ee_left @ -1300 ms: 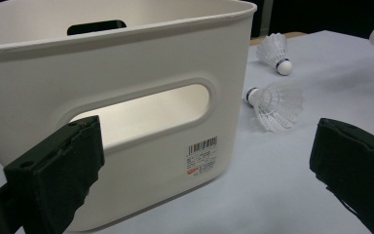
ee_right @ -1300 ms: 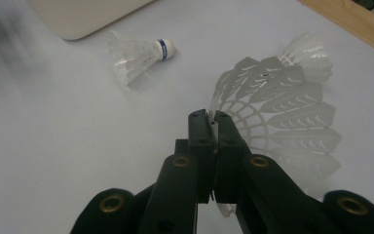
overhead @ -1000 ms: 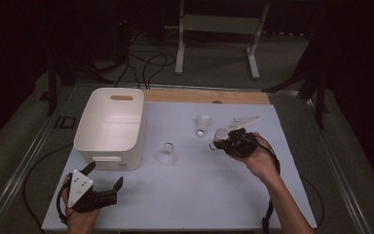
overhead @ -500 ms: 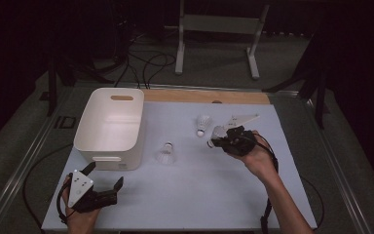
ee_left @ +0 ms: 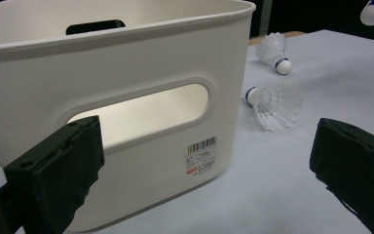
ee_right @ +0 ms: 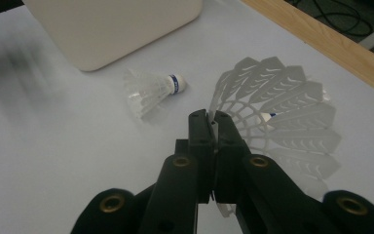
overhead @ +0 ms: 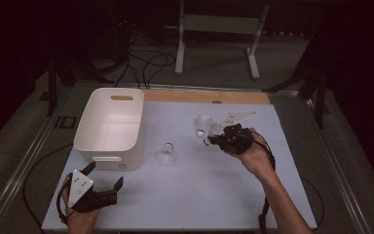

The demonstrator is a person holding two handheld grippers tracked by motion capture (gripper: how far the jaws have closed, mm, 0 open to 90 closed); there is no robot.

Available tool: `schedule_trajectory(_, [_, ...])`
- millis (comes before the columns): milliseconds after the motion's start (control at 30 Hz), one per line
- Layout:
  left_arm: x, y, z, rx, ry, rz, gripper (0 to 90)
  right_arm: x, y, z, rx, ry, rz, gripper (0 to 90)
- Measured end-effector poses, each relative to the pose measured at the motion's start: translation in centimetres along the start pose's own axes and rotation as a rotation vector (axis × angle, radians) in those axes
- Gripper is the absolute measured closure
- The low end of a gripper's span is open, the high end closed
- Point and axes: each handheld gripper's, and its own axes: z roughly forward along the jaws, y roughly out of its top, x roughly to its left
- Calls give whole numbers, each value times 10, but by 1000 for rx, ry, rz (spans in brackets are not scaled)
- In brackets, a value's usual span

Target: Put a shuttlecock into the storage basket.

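From the high view, the right claw (overhead: 213,138) is clamped on a shuttlecock (overhead: 217,129) near the far right part of the white tabletop (overhead: 214,195), held just beside a second shuttlecock (overhead: 203,125) that lies on the sheet; whether the held one is already lifted clear cannot be told from here. A third shuttlecock (overhead: 166,154) rests near the middle, just beside the white bin (overhead: 111,127), which stands at the left and looks empty. The left claw (overhead: 103,178) waits near the front left corner, jaws apart, holding nothing. In the left gripper view, the two black jaws stand wide open at either side, facing the bin's (ee_left: 126,97) handle cut-out and barcode label, with two shuttlecocks (ee_left: 271,101) (ee_left: 274,52) lying on the tabletop beyond its corner. In the right gripper view, the jaws are pressed together on the edge of the held shuttlecock's feather skirt (ee_right: 277,117), with the middle shuttlecock (ee_right: 151,90) lying on its side ahead and the bin's corner (ee_right: 112,29) beyond it. The work appears to be at the pick-up stage of gathering shuttlecocks into the bin. The next move likely calls for a steady carry leftward over the bin's rim before the jaws open, since the thin skirt offers only a slight hold.
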Motion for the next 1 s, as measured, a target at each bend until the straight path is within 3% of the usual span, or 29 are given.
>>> schedule_trajectory(1000, [-1,0,1,0,0,4,0,11,27,2,-37,23,-29,889])
